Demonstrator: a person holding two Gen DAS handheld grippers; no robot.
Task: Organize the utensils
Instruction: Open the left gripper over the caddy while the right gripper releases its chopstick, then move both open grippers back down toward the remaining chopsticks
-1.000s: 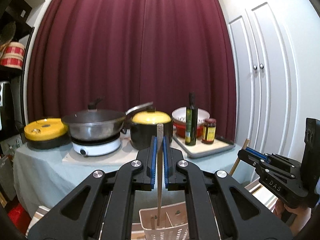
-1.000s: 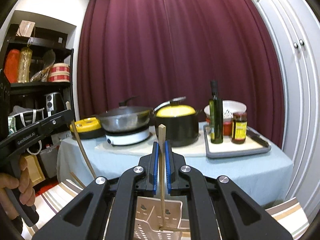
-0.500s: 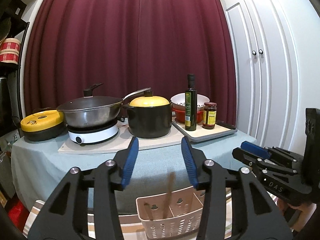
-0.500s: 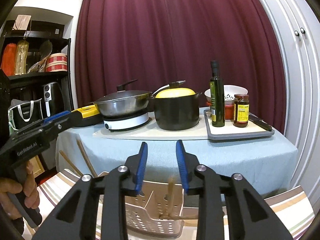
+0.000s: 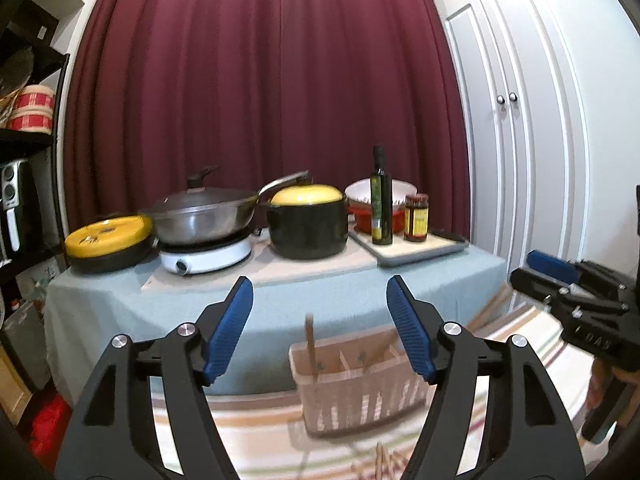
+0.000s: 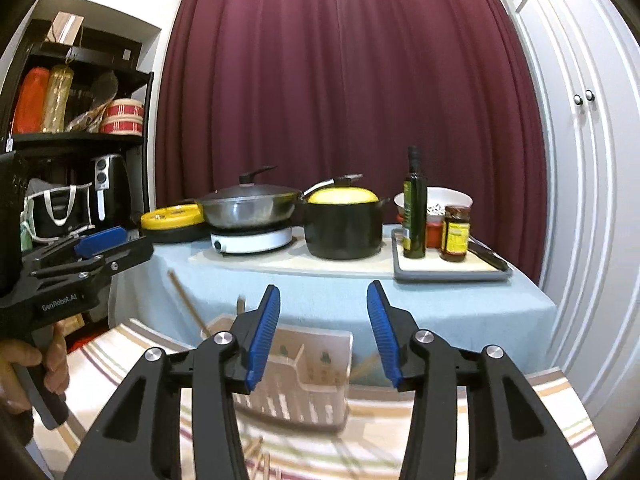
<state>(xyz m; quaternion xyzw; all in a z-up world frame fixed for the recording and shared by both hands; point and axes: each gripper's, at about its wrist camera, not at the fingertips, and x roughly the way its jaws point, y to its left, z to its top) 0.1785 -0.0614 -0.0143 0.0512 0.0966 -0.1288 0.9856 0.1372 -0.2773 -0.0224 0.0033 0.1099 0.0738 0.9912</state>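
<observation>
Chopsticks [image 5: 386, 460] lie loose on the striped cloth [image 5: 256, 428], low in both wrist views, nearer the person than the basket [image 5: 360, 396] and below both grippers. Their long axes seem to run roughly away from the person, though only the tips show and they are blurred, so I cannot be sure. In the right view they sit under the left finger of the right gripper [image 6: 323, 330], so neither hand looks clearly closer.

Both tools are spread wide and hold nothing: the left gripper [image 5: 320, 326] frames the basket between its blue pads [image 5: 228, 326], and the right one does the same from the other side.

The basket is a slotted, divided caddy standing on the cloth. One stick [image 5: 310, 344] stands nearly upright in its left compartment as the left view shows it; another [image 5: 376, 356] leans in a compartment further right. Which exact slot that one is in, I cannot tell.

My guess is the next move is a reach down and back for the loose sticks.
</observation>
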